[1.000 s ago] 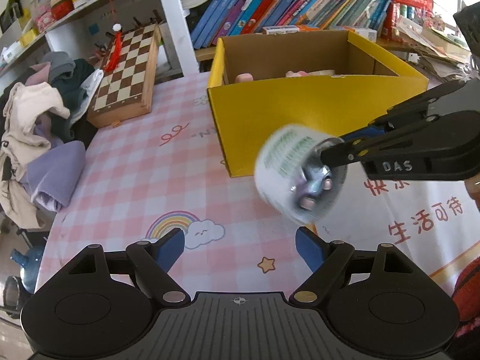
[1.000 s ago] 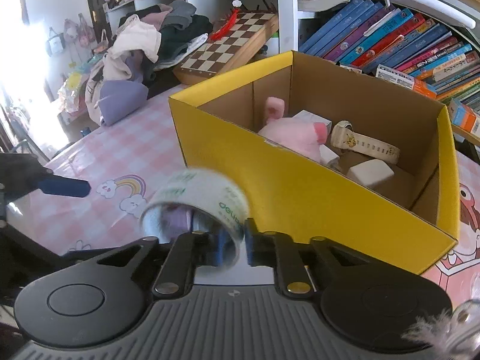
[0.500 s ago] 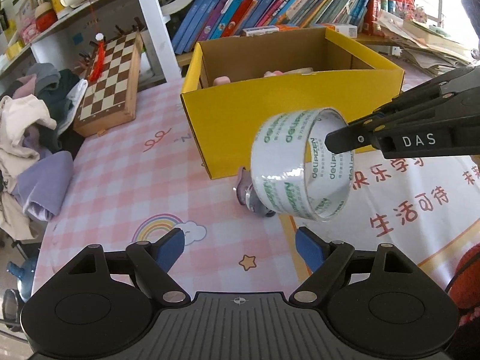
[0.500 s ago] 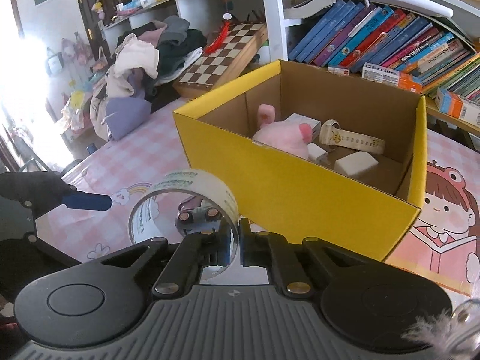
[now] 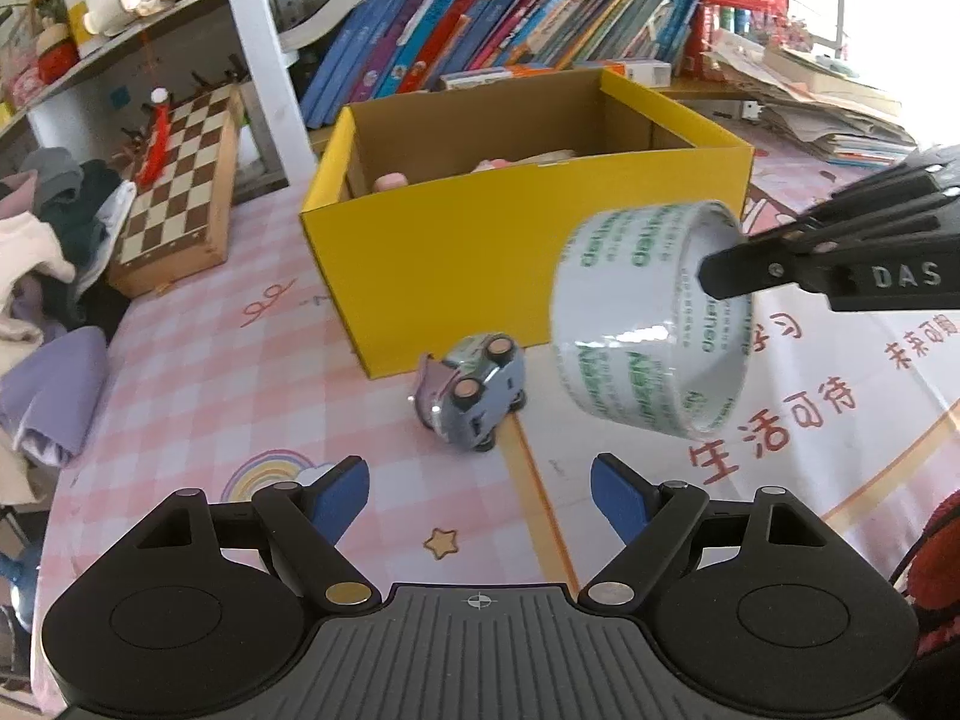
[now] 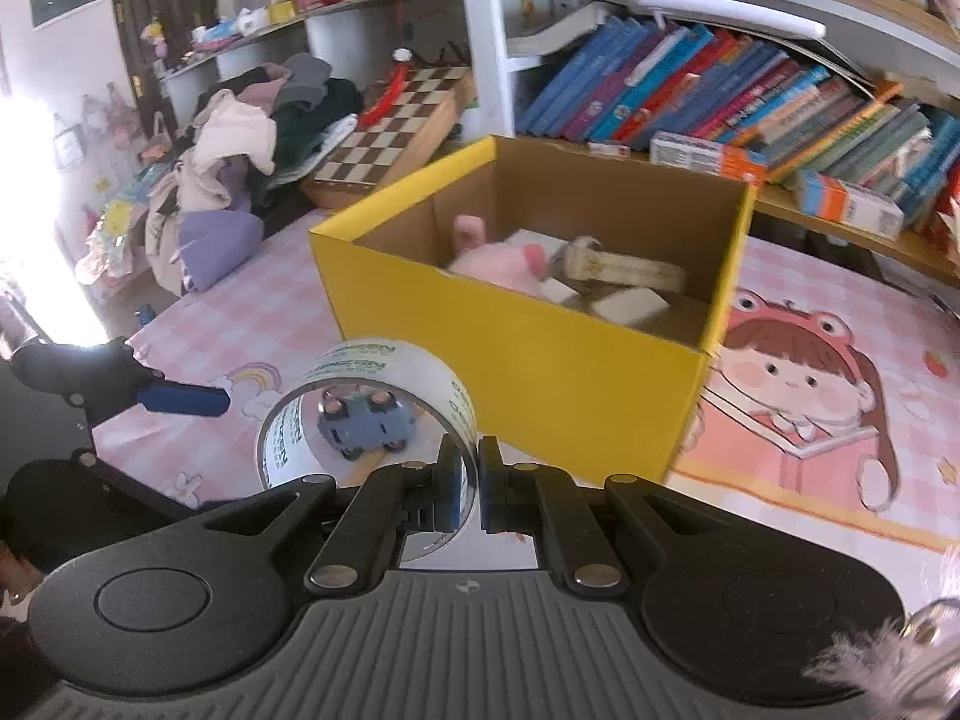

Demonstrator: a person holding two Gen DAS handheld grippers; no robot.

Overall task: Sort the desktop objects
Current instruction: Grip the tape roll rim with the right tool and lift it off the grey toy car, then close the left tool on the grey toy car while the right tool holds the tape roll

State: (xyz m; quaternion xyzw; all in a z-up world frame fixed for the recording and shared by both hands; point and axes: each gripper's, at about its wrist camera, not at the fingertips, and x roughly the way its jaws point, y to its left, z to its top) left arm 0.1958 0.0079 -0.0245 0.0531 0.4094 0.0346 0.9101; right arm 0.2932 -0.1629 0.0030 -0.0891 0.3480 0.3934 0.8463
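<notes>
My right gripper (image 6: 471,495) is shut on the rim of a clear tape roll (image 6: 384,372) with green print and holds it in the air, in front of the yellow cardboard box (image 6: 540,384). The tape roll (image 5: 648,324) also shows at the right of the left wrist view, pinched by the right gripper's fingers (image 5: 750,270). A small blue-grey toy car (image 5: 474,390) lies on its side on the table by the box's (image 5: 480,258) front corner. My left gripper (image 5: 480,489) is open and empty, just short of the car.
The box holds a pink plush (image 6: 498,261), a watch (image 6: 624,267) and white blocks. A chessboard (image 5: 180,192) and a pile of clothes (image 5: 42,252) lie at the left. A bookshelf (image 5: 510,36) stands behind the box. A pink checked cloth (image 5: 210,372) covers the table.
My right gripper has lifted the tape roll up and to the right, uncovering the toy car. Both views have pulled back from the box a little.
</notes>
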